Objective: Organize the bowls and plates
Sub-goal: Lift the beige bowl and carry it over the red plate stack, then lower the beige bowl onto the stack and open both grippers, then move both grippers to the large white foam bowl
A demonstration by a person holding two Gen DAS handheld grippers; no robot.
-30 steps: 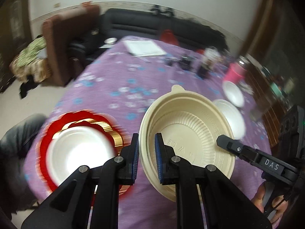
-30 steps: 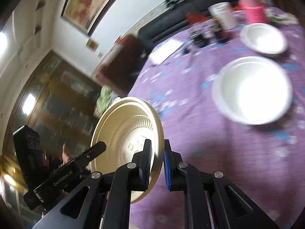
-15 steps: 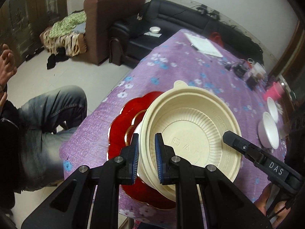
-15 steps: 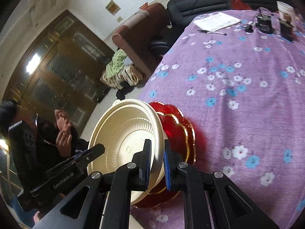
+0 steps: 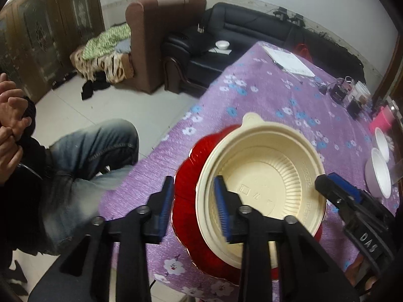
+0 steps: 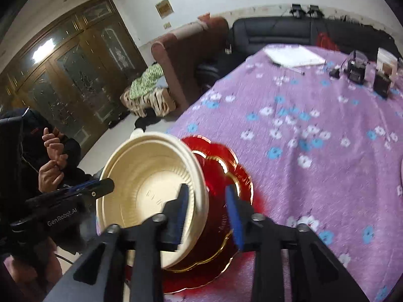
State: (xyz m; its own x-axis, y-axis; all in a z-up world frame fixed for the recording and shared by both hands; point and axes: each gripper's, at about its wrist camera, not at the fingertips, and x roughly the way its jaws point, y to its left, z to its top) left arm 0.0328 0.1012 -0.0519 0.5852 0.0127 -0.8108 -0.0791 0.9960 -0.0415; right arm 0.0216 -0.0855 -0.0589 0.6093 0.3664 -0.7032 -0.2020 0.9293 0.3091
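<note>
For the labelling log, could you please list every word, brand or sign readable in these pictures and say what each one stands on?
"DAS": on the right gripper, seen from the left wrist view.
"GenRobot.AI": on the left gripper, seen from the right wrist view.
Embossed marks in the base of the cream bowl: too faint to read.
Small notice on the wall: too blurred to read.

Black tongs (image 5: 194,201), ribbed blue pads (image 5: 221,209)

Upper left: brown armchair (image 5: 161,40) with green cloth (image 5: 105,41). Top centre: black sofa (image 5: 252,30). White notepad (image 5: 289,60) on purple floral tablecloth (image 5: 264,100).
</note>
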